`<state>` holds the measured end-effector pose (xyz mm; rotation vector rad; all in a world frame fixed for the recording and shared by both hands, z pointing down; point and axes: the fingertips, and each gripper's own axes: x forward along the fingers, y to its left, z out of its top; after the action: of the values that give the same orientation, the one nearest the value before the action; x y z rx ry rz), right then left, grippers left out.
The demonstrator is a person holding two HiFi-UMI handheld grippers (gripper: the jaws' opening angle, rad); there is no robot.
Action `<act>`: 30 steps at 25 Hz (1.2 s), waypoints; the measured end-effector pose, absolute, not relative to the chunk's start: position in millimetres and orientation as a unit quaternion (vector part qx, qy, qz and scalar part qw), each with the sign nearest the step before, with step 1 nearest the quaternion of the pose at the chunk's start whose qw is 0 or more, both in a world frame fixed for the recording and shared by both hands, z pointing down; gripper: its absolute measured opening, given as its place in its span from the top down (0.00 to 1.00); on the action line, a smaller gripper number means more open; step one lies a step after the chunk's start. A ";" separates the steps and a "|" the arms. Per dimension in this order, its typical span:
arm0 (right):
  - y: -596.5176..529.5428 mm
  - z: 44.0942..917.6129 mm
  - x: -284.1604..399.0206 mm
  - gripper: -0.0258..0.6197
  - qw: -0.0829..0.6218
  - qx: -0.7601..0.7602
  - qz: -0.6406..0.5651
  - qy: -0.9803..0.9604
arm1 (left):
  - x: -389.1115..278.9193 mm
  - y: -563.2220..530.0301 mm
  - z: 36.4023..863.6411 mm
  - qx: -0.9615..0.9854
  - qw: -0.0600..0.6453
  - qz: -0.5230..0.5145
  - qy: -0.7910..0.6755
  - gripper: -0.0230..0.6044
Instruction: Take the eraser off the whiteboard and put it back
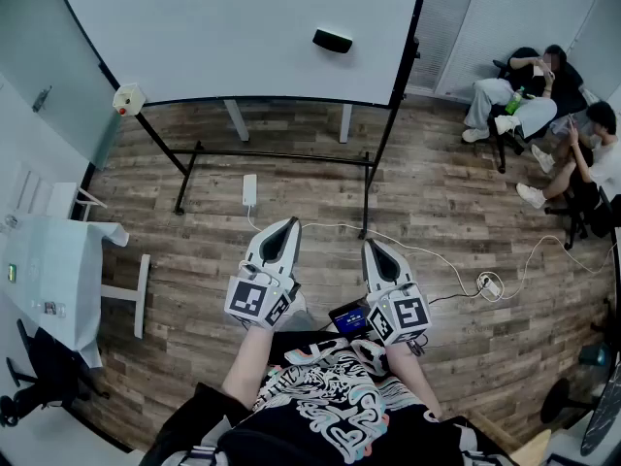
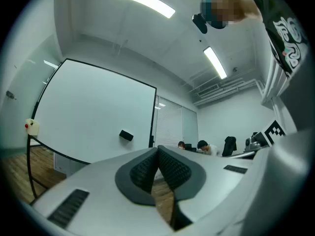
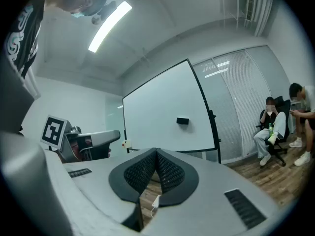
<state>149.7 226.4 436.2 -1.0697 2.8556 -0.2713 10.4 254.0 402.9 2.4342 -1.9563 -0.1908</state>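
Note:
A black eraser [image 1: 332, 40] sticks to the whiteboard [image 1: 213, 37] near its right side; it also shows as the eraser [image 2: 126, 135] and the eraser [image 3: 182, 121] in the two gripper views. My left gripper [image 1: 289, 223] and right gripper [image 1: 371, 246] are held level in front of me, side by side, well short of the board. Both have their jaws shut with nothing between the pads. The eraser is untouched.
The whiteboard stands on a black wheeled frame [image 1: 281, 153] on wood flooring. A white power strip [image 1: 249, 189] and cable [image 1: 437, 260] lie on the floor ahead. Two people [image 1: 543, 95] sit at the right. A covered table [image 1: 49, 270] is at the left.

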 end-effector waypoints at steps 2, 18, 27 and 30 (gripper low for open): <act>227.4 438.1 151.0 0.92 0.047 -0.348 -0.099 0.931 | 8.8 254.4 407.8 0.774 -0.002 -0.043 -0.632 0.92; 226.4 434.1 177.5 0.92 0.075 -0.349 -0.104 0.928 | 11.5 255.6 409.8 0.749 -0.033 -0.020 -0.662 0.92; 197.5 444.8 172.2 0.92 0.060 -0.349 -0.107 0.929 | 7.2 219.9 420.1 0.748 -0.027 -0.017 -0.663 0.92; 181.8 444.3 163.2 0.92 0.069 -0.345 -0.100 0.931 | -1.1 202.3 424.1 0.748 -0.023 -0.018 -0.663 0.92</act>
<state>163.2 181.8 444.3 -1.0372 2.8025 -0.3019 -1.1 202.3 424.1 2.3848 -2.1152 -0.0583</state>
